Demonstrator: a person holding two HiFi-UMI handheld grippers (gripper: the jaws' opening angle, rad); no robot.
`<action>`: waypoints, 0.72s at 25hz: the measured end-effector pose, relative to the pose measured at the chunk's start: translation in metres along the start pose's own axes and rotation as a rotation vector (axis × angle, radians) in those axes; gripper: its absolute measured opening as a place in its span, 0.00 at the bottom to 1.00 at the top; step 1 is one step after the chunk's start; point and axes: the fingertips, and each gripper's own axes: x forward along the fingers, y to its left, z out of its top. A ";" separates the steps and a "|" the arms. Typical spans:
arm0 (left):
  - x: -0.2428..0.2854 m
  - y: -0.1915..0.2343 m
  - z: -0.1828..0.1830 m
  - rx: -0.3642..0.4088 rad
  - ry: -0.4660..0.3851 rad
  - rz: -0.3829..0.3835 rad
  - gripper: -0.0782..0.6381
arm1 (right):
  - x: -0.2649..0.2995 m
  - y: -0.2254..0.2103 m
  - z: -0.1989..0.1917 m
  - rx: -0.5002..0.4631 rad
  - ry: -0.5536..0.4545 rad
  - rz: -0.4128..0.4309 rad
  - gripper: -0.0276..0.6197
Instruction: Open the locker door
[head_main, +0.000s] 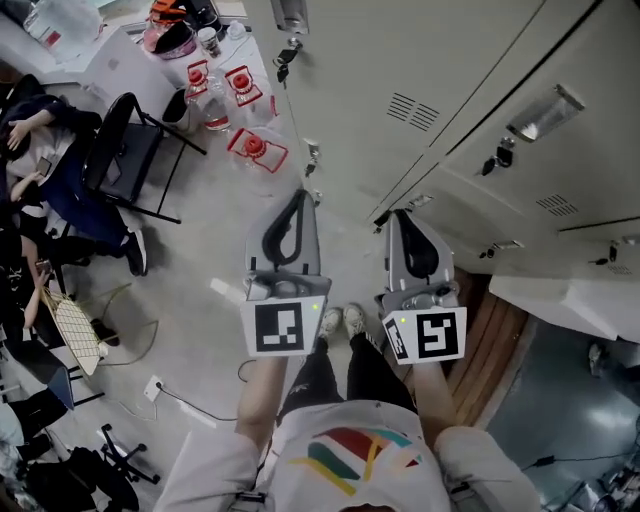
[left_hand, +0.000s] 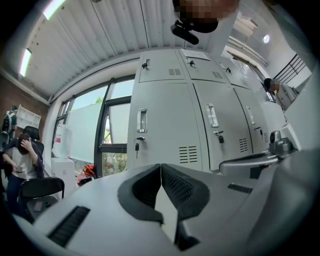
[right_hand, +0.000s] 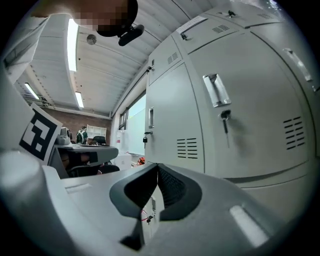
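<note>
I am pointing my left gripper (left_hand: 160, 166), jaws together and empty, at the locker door (left_hand: 167, 107); a key (left_hand: 137, 148) is hanging on it.

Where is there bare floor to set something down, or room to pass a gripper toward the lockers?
Bare floor lies between the folding chair and the left gripper, and between that and the right gripper, up to the lockers. Crowded: red-capped jugs at the locker foot, cables lower left.

The locker doors (left_hand: 165, 125) are pale grey. The left gripper (head_main: 302, 195) and right gripper (head_main: 401, 215) are light grey with black pads (left_hand: 180, 187) and black-and-white square markers. The water jugs (head_main: 243, 88) carry red caps.
</note>
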 end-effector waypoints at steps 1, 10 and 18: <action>0.002 0.007 -0.007 0.005 -0.006 0.011 0.13 | 0.011 0.004 -0.008 -0.017 -0.002 0.018 0.05; -0.008 0.050 -0.121 -0.010 0.080 0.083 0.13 | 0.050 0.046 -0.112 -0.033 0.075 0.124 0.05; -0.017 0.086 -0.193 -0.025 0.115 0.073 0.13 | 0.068 0.080 -0.182 -0.033 0.161 0.164 0.05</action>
